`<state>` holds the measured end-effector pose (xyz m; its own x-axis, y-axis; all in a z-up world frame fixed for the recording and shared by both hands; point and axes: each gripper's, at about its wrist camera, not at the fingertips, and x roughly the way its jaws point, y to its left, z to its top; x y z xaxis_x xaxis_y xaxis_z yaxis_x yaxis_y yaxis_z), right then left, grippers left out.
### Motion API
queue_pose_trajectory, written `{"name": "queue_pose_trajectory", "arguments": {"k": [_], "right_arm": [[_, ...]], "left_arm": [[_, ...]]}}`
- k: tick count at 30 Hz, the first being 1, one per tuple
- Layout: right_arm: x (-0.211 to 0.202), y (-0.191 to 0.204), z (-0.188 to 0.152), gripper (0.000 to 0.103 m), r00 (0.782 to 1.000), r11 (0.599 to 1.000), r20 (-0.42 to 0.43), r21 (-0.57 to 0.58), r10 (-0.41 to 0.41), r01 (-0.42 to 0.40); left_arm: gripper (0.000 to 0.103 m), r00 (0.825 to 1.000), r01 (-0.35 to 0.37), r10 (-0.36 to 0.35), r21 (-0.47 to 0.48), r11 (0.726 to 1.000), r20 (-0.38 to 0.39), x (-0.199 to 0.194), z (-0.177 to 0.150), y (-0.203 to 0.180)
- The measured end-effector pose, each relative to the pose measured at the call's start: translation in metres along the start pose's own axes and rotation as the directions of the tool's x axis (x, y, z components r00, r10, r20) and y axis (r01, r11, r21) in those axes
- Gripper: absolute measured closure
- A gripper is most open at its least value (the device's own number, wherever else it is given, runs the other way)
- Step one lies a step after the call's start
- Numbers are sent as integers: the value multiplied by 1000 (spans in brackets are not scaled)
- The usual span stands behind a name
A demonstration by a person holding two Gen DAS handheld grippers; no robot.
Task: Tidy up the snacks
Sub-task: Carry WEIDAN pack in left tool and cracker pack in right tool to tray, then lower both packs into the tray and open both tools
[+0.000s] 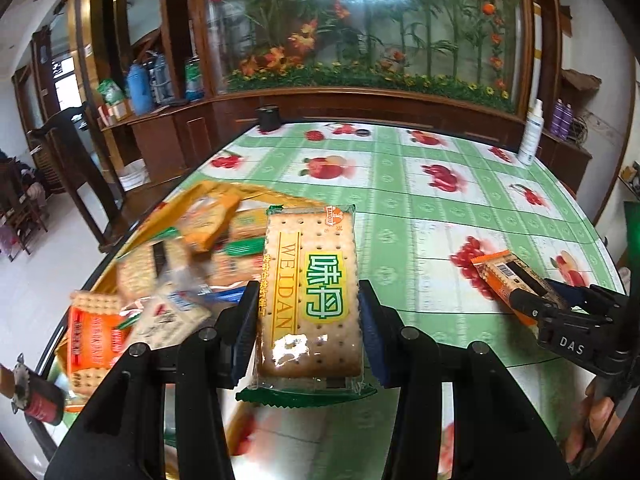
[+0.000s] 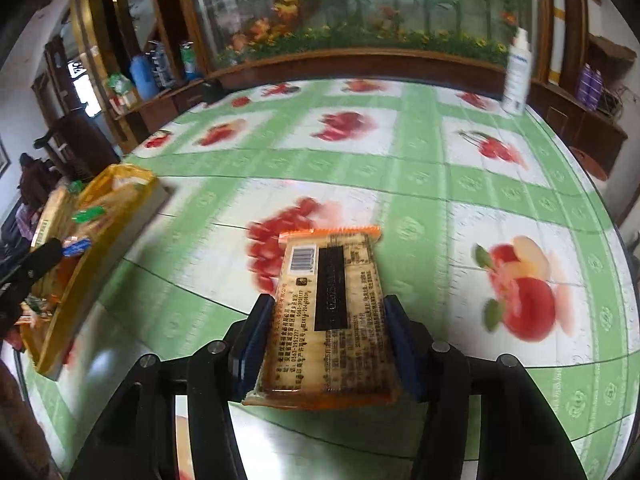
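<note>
My left gripper (image 1: 308,296) is shut on a green-edged cracker packet (image 1: 312,248) marked WEIDAN, gripped by its long sides above the table. To its left a yellow tray (image 1: 182,204) holds several cracker packets, orange-edged and green-edged. My right gripper (image 2: 328,308) is shut on an orange-edged cracker packet (image 2: 330,280), label side up with a barcode. The left wrist view shows that right gripper (image 1: 532,300) and its packet (image 1: 496,268) at the far right. In the right wrist view the tray (image 2: 80,280) stands at the left edge.
The table wears a green checked cloth (image 1: 420,208) with fruit prints. A white spray bottle (image 2: 518,76) stands at the far right edge and a black cup (image 1: 269,118) at the far edge. Behind is a wooden cabinet with a glass flower display. A hand (image 1: 596,412) holds the right gripper.
</note>
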<state>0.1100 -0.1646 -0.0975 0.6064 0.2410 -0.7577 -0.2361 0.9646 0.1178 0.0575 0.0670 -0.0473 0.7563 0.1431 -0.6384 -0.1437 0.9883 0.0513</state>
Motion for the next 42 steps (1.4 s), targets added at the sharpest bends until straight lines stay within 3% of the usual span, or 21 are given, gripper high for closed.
{"name": "queue_pose_trajectory", "arguments": {"k": [14,26,42], "right_arm": [[-2,112,23,47,985,975,14,-149,171,-167],[-3,168,54,47,963,945,30,-201,267,-256],[31,237,84,47,935,908,-4,-240,354,-344]], "left_arm": [[58,997,-73,73,-92,993,-1,-1,-11,63],[58,992,-120,123,-189,975,7,-8,-11,121],[58,991,-136,136,-169,976,-15,6,-4,132]]}}
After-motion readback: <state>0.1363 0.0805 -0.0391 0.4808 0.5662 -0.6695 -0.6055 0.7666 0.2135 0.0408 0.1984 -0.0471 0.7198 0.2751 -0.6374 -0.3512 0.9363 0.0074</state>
